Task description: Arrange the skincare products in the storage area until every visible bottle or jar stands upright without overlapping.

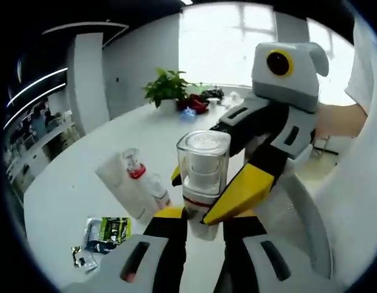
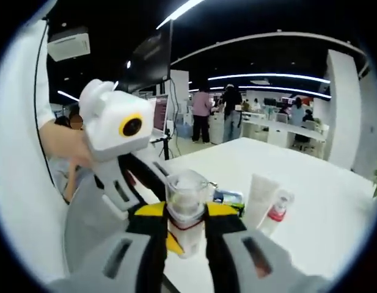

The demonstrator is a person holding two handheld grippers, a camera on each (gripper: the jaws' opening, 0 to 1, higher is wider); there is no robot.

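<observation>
In the left gripper view a clear-capped bottle [image 1: 203, 177] is pinched above the white table [image 1: 66, 183] by the left gripper [image 1: 194, 217] and right gripper [image 1: 206, 195], while in the right gripper view the same bottle [image 2: 186, 210] is clamped between both.

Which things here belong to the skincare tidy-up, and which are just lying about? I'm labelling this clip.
Belongs to the job:
- clear-capped bottle, held between both grippers' jaws
- white tube on the table
- small red-collared bottle beside it

Just lying about:
- green sachets
- potted plant
- white table
</observation>
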